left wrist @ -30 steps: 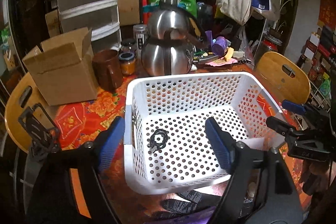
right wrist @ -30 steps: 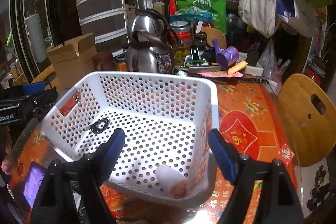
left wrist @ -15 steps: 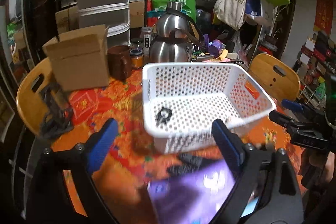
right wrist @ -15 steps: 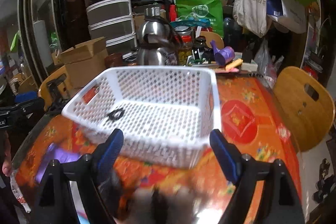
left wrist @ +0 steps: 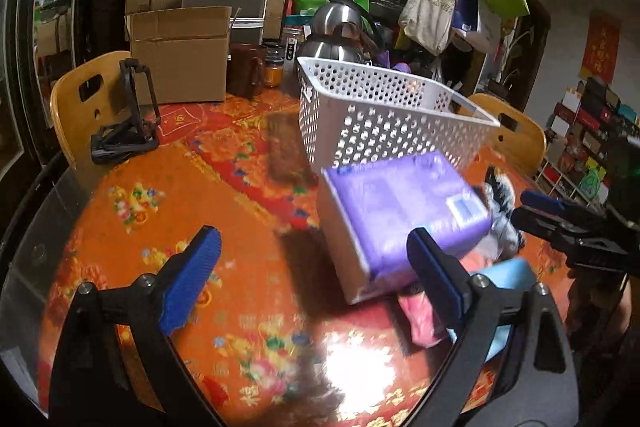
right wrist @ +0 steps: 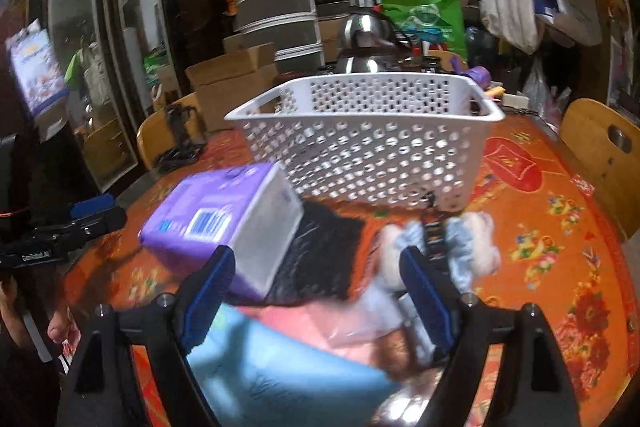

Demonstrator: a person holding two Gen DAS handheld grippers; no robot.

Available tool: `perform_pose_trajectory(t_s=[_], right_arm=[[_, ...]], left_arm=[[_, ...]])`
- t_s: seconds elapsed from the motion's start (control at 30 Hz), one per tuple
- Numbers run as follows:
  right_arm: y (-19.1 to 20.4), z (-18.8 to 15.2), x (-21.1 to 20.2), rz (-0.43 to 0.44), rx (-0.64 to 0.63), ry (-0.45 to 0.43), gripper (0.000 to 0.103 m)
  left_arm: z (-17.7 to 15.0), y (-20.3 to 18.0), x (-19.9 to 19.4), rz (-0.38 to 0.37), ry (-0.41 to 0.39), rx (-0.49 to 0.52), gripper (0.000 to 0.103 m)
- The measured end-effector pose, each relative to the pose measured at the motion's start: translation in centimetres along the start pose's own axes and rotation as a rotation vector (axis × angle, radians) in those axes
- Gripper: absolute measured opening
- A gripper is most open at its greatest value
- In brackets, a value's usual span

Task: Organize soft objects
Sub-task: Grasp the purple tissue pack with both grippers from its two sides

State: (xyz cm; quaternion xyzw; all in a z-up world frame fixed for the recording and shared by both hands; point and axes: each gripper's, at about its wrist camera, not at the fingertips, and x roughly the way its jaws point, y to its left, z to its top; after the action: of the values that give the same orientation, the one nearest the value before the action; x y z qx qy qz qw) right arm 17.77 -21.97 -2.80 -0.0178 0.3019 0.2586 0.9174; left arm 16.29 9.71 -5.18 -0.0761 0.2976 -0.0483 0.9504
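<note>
A white perforated basket (left wrist: 384,115) (right wrist: 372,143) stands on the orange table. In front of it lies a pile of soft things: a purple-and-white tissue pack (left wrist: 400,223) (right wrist: 224,219), a black fabric piece (right wrist: 324,259), a fluffy white-and-blue item (right wrist: 464,247), a pink bag (left wrist: 420,319) (right wrist: 332,327) and a light blue item (left wrist: 508,275) (right wrist: 272,371). My left gripper (left wrist: 316,279) is open and empty, left of the pile. My right gripper (right wrist: 316,303) is open and empty, low over the pile. Each gripper shows at the edge of the other's view.
Behind the basket stand a steel kettle (left wrist: 340,27), a brown mug (left wrist: 246,69), a cardboard box (left wrist: 180,55) and stacked drawers (right wrist: 276,15). A black stand (left wrist: 128,123) sits at the left edge. Wooden chairs (right wrist: 600,155) ring the table.
Both grippers have pulled back and dropped lower, away from the basket. The pile of soft things in front of the basket has come into view. Both stay open.
</note>
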Motion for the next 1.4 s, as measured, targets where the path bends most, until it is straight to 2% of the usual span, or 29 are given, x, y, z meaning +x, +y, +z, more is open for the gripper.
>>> perform_pose_trajectory(t_s=[0.13,0.43,0.6,0.77,0.97,1.17,1.4], right_arm=[[1.5,-0.6,0.4,0.014,-0.039,-0.002,0.084],[3.6,-0.8,1.7,0.073,-0.099,0.004,0.084],[4.1,-0.9,2.6,0.097,-0.128,0.019,0.073],[4.0,-0.7,3.1,0.13,-0.132,0.021,0.061],[4.5,-0.4,3.4,0.184,-0.167,0.031,0.044],[4.7,-0.5,3.6,0.179,-0.194,0.031,0.041],[5.0,-0.8,3.2,0.13,-0.224,0.015,0.033]], left_arm=[[-1.3,0.0,0.5,-0.009,0.003,0.022,0.093],[-1.9,-1.3,2.7,-0.058,0.023,0.06,0.093],[-1.9,-1.9,3.1,-0.07,0.014,0.078,0.09],[-2.1,-2.4,4.0,-0.105,0.034,0.095,0.074],[-2.3,-3.3,4.6,-0.173,0.055,0.123,0.047],[-2.2,-3.7,4.6,-0.189,0.054,0.114,0.042],[-1.9,-3.6,4.0,-0.195,0.035,0.067,0.038]])
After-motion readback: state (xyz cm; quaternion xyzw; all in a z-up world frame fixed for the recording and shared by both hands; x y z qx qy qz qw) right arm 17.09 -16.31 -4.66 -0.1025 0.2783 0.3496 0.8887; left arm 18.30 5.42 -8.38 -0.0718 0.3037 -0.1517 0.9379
